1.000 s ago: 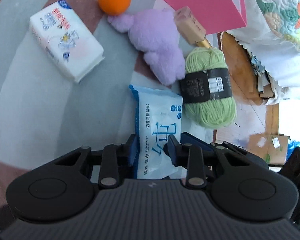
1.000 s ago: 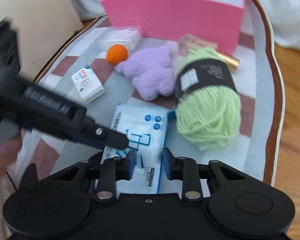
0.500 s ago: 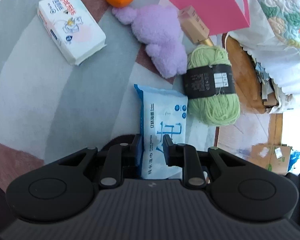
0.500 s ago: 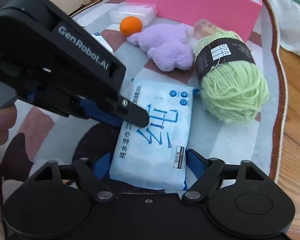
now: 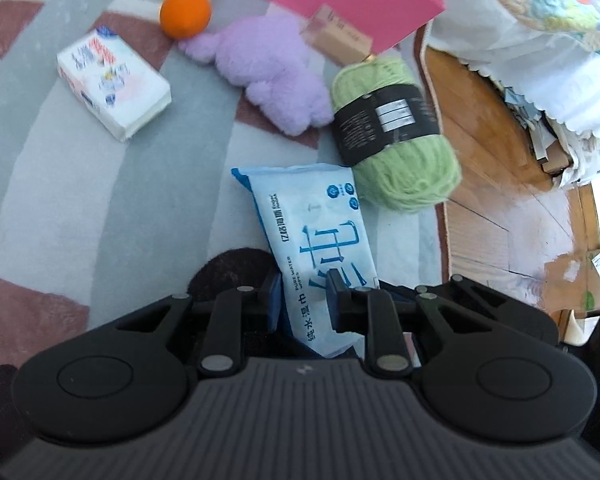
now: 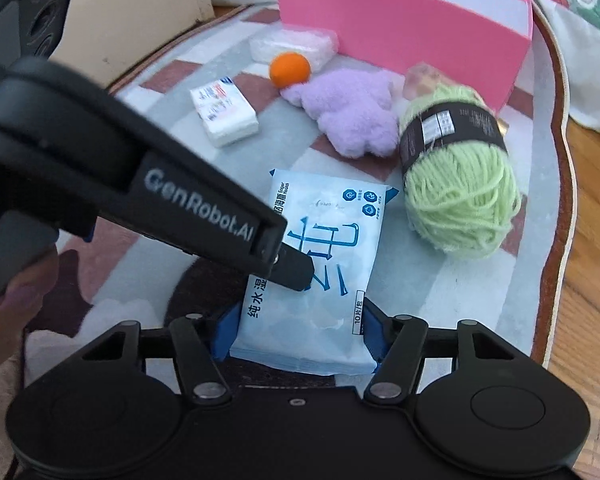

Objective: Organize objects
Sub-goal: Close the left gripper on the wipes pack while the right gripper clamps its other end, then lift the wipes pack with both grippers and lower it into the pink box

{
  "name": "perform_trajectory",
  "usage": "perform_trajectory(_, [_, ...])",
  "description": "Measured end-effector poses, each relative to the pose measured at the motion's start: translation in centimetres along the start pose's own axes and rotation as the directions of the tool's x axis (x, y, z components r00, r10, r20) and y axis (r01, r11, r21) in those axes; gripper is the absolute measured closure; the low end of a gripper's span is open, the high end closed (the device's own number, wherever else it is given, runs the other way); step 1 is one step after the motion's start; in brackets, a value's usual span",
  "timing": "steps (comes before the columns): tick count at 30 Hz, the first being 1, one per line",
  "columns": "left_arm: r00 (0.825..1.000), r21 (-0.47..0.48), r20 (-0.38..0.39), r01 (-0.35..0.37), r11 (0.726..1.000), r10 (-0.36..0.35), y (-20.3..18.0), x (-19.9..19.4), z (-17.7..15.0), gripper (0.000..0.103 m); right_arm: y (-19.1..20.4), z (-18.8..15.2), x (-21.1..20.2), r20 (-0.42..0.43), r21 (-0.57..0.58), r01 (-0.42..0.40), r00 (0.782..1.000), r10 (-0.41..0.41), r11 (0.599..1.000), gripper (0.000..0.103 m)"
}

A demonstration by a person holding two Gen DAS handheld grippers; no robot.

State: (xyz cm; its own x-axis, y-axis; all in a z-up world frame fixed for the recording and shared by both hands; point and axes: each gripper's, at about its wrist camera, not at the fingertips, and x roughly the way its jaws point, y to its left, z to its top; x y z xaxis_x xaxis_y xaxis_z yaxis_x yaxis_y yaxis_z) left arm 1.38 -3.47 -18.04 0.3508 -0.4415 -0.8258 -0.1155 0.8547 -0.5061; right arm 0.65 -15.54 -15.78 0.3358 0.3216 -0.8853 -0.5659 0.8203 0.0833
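Observation:
A blue-and-white wet wipes pack (image 5: pixel 316 236) lies lengthwise on the striped rug. My left gripper (image 5: pixel 304 300) is shut on its near part, one finger above and one below. From the right wrist, that left gripper (image 6: pixel 292 272) crosses in from the left and its upper finger presses on the pack (image 6: pixel 324 240). My right gripper (image 6: pixel 298 336) straddles the pack's near end. Its jaws are closing, and the blue pads (image 6: pixel 226 332) sit against both long sides.
Beyond the pack lie a green yarn ball (image 6: pixel 460 184), a purple plush (image 6: pixel 352 112), an orange ball (image 6: pixel 290 69), a white tissue pack (image 6: pixel 224 114) and a wrapped pack (image 6: pixel 292 46). An open pink box (image 6: pixel 400 36) stands behind. Wooden floor (image 5: pixel 480 128) borders the rug on the right.
The right jaws went from narrow to wide apart, then came in onto the pack's sides. The left gripper kept its hold and rose a little with the pack.

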Motion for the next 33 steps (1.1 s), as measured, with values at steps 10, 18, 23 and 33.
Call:
perform_trajectory(10, [0.986, 0.021, 0.164, 0.019, 1.0, -0.022, -2.1, -6.7, 0.7, 0.082, 0.2, 2.5, -4.9, 0.132, -0.065, -0.029, 0.991, 0.037, 0.997, 0.037])
perform_trajectory(18, [0.954, 0.122, 0.294, 0.031, 0.992, -0.066, -5.7, -12.3, 5.1, 0.082, -0.9, 7.5, -10.4, 0.29, -0.099, -0.009, 0.956, 0.038, 0.995, 0.036])
perform_trajectory(23, [0.938, 0.187, 0.341, 0.0, 0.982, -0.065, -8.4, -14.3, 8.7, 0.082, -2.1, 11.1, -12.2, 0.346, -0.089, 0.005, 0.938, 0.027, 0.996, 0.036])
perform_trajectory(33, [0.924, 0.249, 0.372, -0.015, 0.968, -0.081, -11.3, -13.5, 18.5, 0.082, -6.4, 18.5, -11.4, 0.396, 0.063, -0.025, 0.918, -0.002, 0.998, 0.036])
